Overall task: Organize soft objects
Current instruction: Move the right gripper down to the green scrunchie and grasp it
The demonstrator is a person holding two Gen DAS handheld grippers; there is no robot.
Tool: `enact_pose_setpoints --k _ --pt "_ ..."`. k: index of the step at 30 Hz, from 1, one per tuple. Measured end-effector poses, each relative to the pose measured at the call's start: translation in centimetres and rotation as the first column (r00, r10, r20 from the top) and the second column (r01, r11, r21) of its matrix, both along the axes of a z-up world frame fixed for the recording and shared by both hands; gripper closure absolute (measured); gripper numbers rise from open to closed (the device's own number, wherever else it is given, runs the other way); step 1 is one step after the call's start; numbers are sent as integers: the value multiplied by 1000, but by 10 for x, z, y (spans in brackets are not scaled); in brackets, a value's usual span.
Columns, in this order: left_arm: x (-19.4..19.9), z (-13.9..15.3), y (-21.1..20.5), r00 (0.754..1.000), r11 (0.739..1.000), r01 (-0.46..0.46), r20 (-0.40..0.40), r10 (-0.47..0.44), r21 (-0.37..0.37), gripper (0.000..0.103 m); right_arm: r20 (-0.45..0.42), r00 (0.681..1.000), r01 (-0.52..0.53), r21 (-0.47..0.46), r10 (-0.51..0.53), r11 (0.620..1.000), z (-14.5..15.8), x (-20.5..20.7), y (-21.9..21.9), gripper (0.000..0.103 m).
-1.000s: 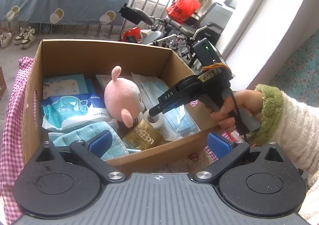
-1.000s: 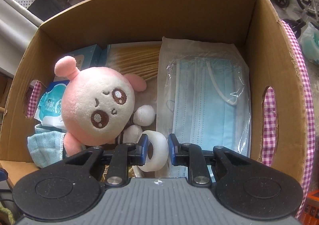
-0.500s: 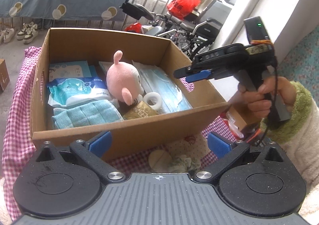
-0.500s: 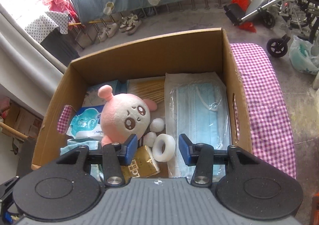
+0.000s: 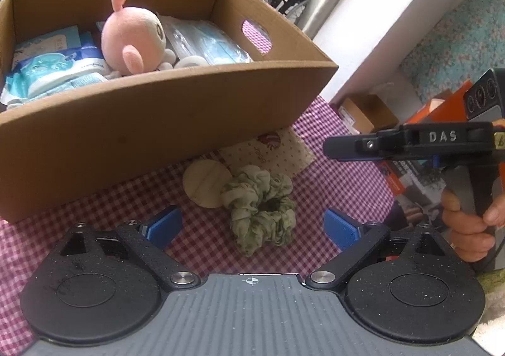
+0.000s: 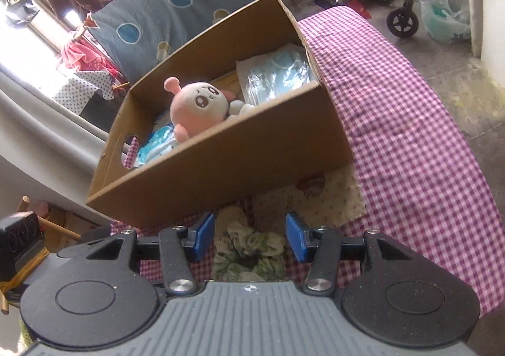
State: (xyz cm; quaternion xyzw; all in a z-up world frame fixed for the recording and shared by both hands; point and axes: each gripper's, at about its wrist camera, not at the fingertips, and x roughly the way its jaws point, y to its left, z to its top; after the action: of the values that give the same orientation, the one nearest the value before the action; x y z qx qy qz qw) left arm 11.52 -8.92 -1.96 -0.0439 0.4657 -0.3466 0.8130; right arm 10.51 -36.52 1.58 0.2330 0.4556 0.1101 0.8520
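Two claws over a pink-checked worktop. Left claw, bottom of its frame: blue pads wide apart and closing, touching nothing. Green scrunchie lies on the cloth in the gap between them, frame centre. Just left of the scrunchie, touching its edge, a round pale wooden disc; behind both, a small dotted cloth square lying flat against the foot of the cardboard box.

Box fills the upper left of the left view. Inside: pink plush toy near the middle, blue packets to its left, bagged face masks to its right, a white ring low by the masks.

Right claw enters from the right edge of the left view, seen side-on, above the cloth; a hand grips its handle at lower right. In its own view the right claw's pads stand part-way apart and opening, nothing pressed between them; the scrunchie shows below the gap, on the worktop. Box with the plush sits in the middle of that frame.
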Motion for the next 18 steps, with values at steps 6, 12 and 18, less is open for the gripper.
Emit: enact_pose_setpoints --k 6,12,18 --pt "7 -24 -28 998 997 46 -43 -43 58 36 -5 998 -63 -128 63 990 -31 -5 25 52" --pt "11 -39 -43 998 991 42 -60 -34 124 59 -5 992 -128 -198 130 972 -47 3 41 61" --pt "5 -45 -48 997 990 54 -68 -46 130 82 -6 986 -163 -185 165 969 -53 -2 44 82"
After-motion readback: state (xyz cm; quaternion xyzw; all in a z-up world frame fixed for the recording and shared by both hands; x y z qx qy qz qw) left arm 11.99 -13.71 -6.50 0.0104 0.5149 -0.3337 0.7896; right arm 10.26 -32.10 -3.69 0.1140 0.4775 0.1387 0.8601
